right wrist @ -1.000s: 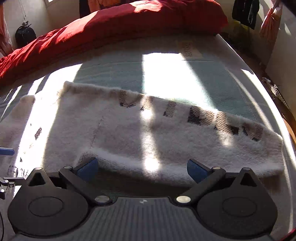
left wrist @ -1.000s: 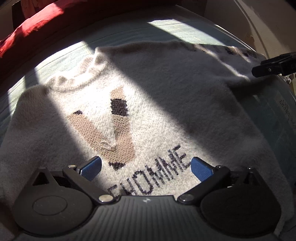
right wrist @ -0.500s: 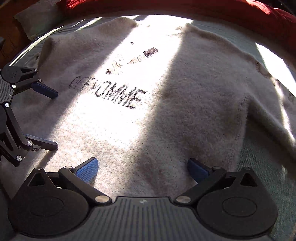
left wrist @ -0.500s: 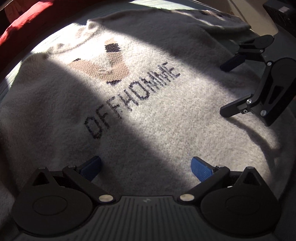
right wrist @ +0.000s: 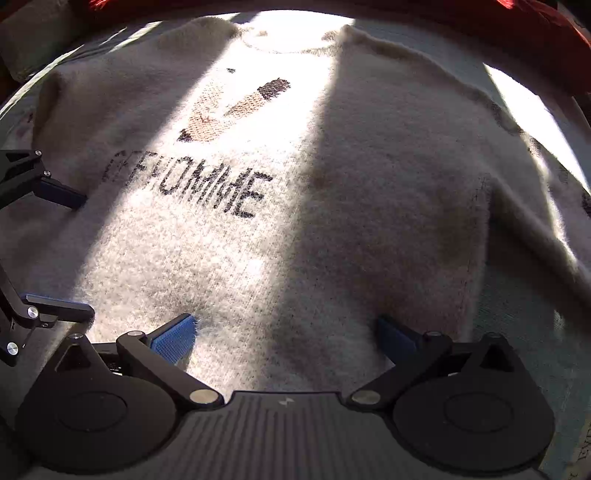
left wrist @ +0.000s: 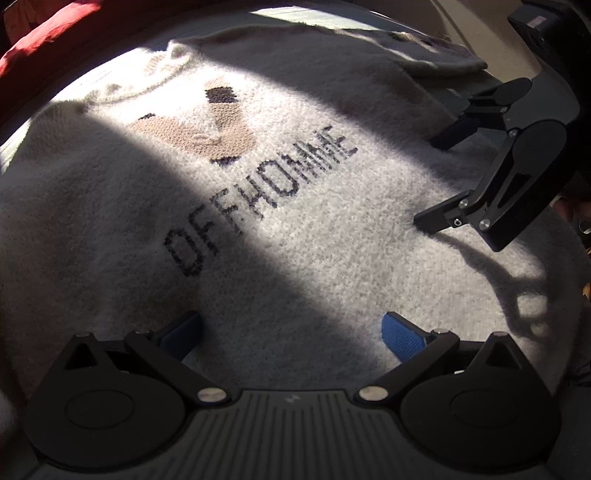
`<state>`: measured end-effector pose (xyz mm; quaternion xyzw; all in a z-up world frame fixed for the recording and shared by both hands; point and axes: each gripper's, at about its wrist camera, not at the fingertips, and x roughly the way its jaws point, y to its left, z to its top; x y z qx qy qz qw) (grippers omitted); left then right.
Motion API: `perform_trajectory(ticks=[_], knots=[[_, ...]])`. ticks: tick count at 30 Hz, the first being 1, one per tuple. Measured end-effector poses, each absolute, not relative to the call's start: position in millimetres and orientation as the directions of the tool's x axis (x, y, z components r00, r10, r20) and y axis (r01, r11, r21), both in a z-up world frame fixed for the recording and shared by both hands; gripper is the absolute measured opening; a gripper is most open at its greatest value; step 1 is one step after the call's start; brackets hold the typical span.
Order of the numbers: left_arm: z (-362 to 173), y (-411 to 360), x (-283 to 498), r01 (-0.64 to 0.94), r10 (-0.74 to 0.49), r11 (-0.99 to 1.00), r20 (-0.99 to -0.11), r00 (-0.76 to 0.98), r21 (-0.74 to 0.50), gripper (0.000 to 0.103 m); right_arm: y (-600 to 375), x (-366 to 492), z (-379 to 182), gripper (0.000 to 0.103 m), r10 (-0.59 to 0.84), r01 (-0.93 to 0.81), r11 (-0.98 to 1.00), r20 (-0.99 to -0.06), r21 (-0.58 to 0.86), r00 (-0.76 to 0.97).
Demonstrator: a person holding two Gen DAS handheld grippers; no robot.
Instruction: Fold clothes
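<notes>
A cream knitted sweater [left wrist: 295,221] with dark lettering and a tan V motif lies flat, front up, on the bed. My left gripper [left wrist: 291,334] hovers open low over its lower part, nothing between the blue pads. My right gripper [right wrist: 284,334] is also open over the lower hem area, right of the lettering. Each gripper shows in the other's view: the right one [left wrist: 439,179] at the sweater's right side, the left one [right wrist: 79,254] at its left. One sleeve [right wrist: 535,177] stretches out to the right.
A red duvet [left wrist: 40,48] lies along the far side of the bed. Pale green sheet [right wrist: 517,325] shows beside the sweater's right edge. Strong sun bands and deep shadows cross the fabric. The bed edge and a wall [left wrist: 476,22] are at the far right.
Both grippers have drawn back from the chest and sleeve toward the sweater's lower part and come close together. In the last half second they shifted only slightly. Both stayed open.
</notes>
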<state>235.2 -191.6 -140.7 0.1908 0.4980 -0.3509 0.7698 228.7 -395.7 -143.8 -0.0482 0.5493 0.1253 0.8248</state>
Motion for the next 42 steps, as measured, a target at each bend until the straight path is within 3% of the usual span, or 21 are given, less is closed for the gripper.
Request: perform_trajectory(ticks=[12, 22, 33, 38, 42], knots=[[-144.7, -192.0, 236.0, 0.737, -0.352, 0.674, -0.899, 0.261, -0.050, 0.103, -397.3, 225.2, -146.8, 0.103, 0.172, -0.260, 0.963, -0.895, 0.066, 0.412], [-141.0, -172.8, 218.2, 0.792, -0.393, 0.611, -0.872, 0.291, -0.011, 0.103, -403.2, 165.0, -145.0, 0.103, 0.198, -0.327, 0.945, -0.804, 0.004, 0.561], [-127.6, -140.2, 168.3, 0.852, -0.321, 0.524, -0.925, 0.202, 0.004, 0.102, -408.3, 106.4, -137.6, 0.103, 0.153, -0.388, 0.921, -0.898, -0.021, 0.413], [-114.5, -162.9, 178.2, 0.880, -0.429, 0.474, -0.869, 0.247, 0.017, 0.102, -393.4, 132.9, -119.8, 0.103, 0.207, -0.405, 0.914, -0.875, 0.014, 0.437], [-129.8, -183.1, 193.8, 0.883, -0.454, 0.469, -0.859, 0.235, -0.006, 0.102, -382.2, 149.9, -139.7, 0.103, 0.225, -0.442, 0.896, -0.896, 0.037, 0.382]])
